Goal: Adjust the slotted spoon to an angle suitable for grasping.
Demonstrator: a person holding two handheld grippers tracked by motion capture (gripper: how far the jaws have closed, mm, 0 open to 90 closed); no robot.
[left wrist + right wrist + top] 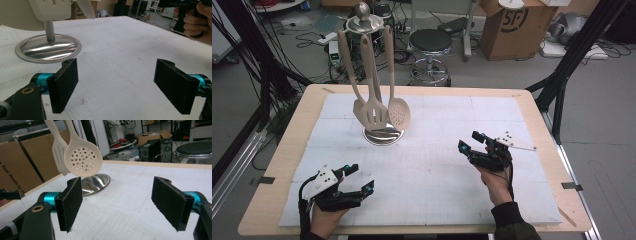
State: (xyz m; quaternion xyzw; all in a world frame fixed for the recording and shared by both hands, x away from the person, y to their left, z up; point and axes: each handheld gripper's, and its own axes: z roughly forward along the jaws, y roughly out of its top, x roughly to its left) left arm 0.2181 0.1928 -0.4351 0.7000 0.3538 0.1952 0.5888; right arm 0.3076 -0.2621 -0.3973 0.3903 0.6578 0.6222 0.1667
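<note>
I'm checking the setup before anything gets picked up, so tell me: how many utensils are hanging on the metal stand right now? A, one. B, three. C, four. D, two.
B: the high view shows three beige utensils hanging from the stand, namely a spoon-like one, a slotted turner and a perforated skimmer, above its round metal base.

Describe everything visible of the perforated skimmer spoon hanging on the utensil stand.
The skimmer spoon is cream-coloured and looks like matte plastic or silicone: a long slim handle ending in a round, shallow bowl pierced with many small holes. It hangs upright, bowl down, from the stand's top, rightmost of three utensils, beside the slotted turner. Its bowl hangs just above the shiny metal base. Neither gripper touches it.
</note>
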